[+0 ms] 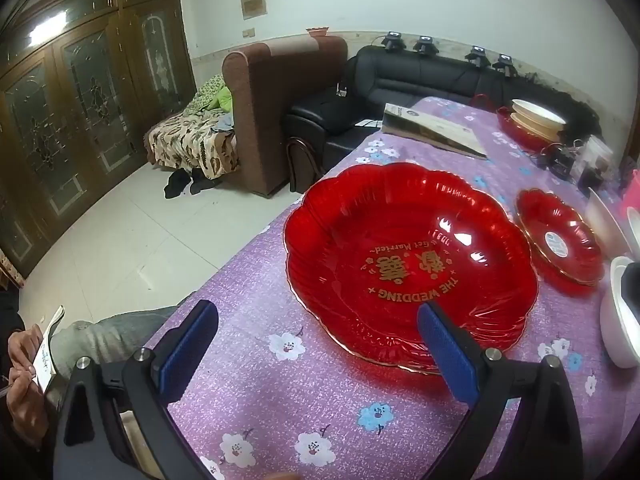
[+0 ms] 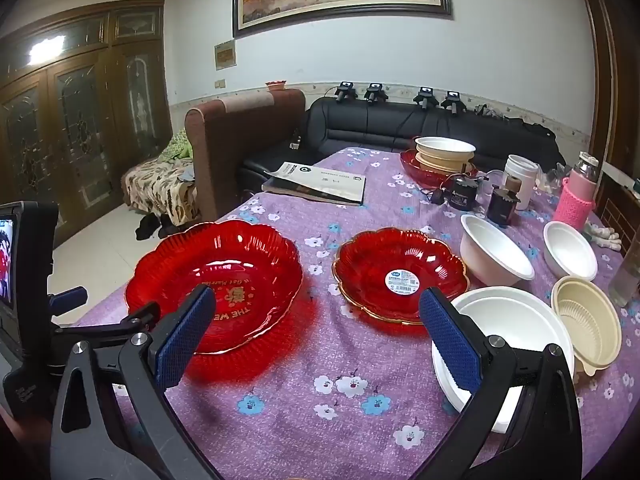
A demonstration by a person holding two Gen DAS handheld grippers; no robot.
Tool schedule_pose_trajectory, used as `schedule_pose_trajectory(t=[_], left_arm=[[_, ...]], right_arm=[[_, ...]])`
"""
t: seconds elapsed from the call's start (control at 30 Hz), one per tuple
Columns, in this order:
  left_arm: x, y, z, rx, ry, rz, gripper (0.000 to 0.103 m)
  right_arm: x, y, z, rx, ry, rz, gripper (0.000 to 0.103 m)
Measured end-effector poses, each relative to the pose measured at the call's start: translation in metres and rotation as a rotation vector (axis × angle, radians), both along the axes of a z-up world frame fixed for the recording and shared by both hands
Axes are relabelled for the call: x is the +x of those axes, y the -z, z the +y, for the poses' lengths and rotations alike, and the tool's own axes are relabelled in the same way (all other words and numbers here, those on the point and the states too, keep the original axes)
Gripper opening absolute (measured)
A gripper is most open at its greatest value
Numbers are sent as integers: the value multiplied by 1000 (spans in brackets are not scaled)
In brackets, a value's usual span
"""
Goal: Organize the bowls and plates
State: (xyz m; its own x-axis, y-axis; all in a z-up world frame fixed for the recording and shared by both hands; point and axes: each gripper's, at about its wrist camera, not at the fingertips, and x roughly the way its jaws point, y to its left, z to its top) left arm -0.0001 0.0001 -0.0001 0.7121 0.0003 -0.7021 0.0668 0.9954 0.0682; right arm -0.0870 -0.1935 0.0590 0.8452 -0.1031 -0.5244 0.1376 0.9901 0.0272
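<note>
On the purple flowered worktop (image 2: 360, 392), the large red plate (image 2: 216, 284) lies at ten o'clock in the right wrist view, the small red plate (image 2: 402, 274) at twelve o'clock beside it, not touching. White bowls (image 2: 494, 256) and a cream bowl (image 2: 586, 318) sit between one and three o'clock. The left gripper (image 1: 316, 340) hovers with fingers spread, holding nothing, the large plate at one o'clock. The right gripper (image 2: 316, 332) is likewise spread wide and empty.

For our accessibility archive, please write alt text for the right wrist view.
Open right gripper hovers above a purple floral tablecloth, jaws empty. Ahead lie a large red scalloped plastic plate, a smaller red scalloped plate and white bowls.
</note>
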Motion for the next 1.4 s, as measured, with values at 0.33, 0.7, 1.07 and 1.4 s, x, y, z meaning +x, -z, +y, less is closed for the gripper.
schedule_pose_trajectory(t=[0.33,0.7,1.07,1.4], left_arm=[[0,0,0,1,3,2,100],[0,0,1,2,0,4,100],[0,7,-2,5,-2,6,100],[5,16,-2,1,-5,12,100]], right_arm=[[2,0,-1,-6,0,0,103],[1,0,2,-11,-5,-8,103],[2,1,2,-4,-4,-5,103],[2,1,2,-9,-3,-6,103]])
